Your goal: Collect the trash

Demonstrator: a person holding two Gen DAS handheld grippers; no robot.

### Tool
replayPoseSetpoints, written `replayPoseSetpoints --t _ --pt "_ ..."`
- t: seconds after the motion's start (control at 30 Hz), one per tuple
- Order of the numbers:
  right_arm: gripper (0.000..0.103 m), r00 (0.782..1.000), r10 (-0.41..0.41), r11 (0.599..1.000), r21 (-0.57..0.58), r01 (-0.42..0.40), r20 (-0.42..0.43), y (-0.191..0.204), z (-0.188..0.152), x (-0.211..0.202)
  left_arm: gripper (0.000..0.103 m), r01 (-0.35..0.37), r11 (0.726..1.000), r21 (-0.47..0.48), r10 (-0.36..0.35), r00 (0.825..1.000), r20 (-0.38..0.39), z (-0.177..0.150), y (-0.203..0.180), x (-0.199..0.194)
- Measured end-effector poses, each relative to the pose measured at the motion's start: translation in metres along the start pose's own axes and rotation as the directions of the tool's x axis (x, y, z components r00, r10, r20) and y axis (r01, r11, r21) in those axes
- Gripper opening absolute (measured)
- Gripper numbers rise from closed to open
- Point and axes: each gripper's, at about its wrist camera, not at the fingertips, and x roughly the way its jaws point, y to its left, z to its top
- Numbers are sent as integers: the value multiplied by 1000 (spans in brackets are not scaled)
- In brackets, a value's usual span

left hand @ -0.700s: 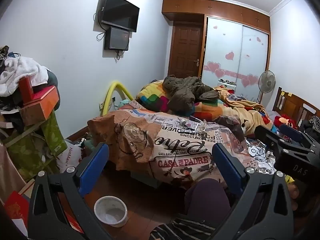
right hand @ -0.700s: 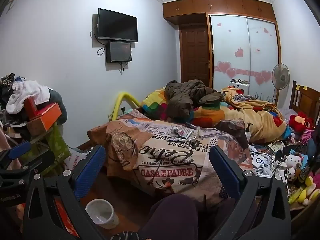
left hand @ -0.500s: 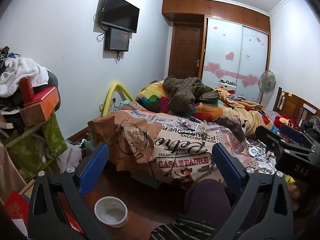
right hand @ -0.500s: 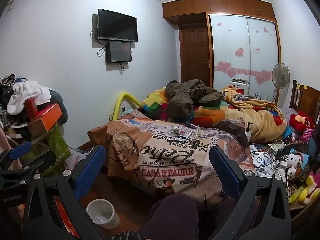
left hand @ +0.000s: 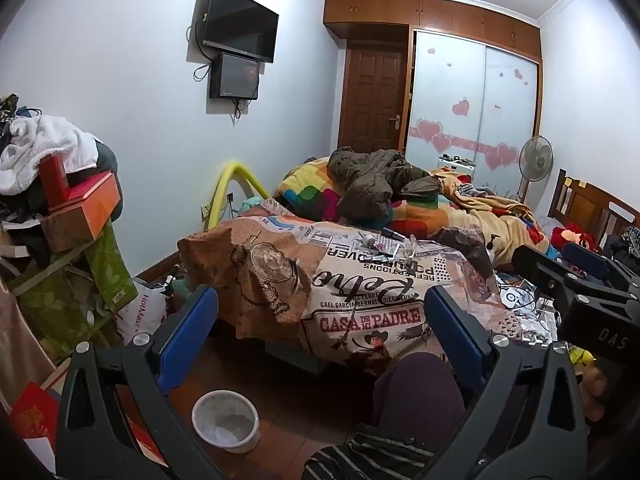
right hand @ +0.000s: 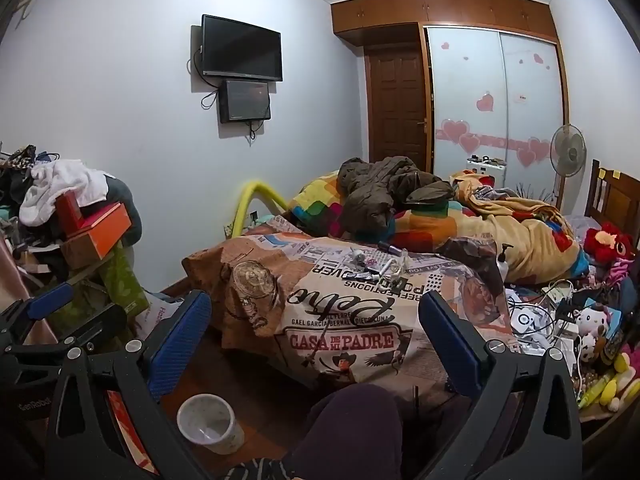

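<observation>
Holding both grippers out over the floor, I have nothing gripped: the left gripper (left hand: 320, 332) and the right gripper (right hand: 316, 332) both stand with their blue pads spread wide and empty.

Nearest to me is the white bucket (left hand: 225, 420), upright on the wooden floor with its mouth open. It sits low and toward the left finger in both views, so I judge it the place for trash. In the right view the same bucket (right hand: 208, 429) leans its mouth toward me.

Further ahead, on the printed bedspread (left hand: 360, 292), lies a small scatter of litter (left hand: 386, 246): pale wrappers, a dark tube-like piece and bits too small to name. It sits straight ahead and above both tools, a little right of centre in each view (right hand: 376, 266). The scatter runs roughly left to right across the bed. Neither hand is clearly nearer; the right gripper seems marginally better lined up.

Beyond that, a heaped olive jacket (left hand: 372, 180) lies on colourful bedding.
</observation>
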Motion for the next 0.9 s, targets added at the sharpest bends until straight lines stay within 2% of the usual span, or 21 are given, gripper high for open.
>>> replayPoseSetpoints --t 0.9 --pt "103 1000 -2 1000 -3 2 6 1 5 -2 103 5 1000 -10 -5 1000 1 4 3 -2"
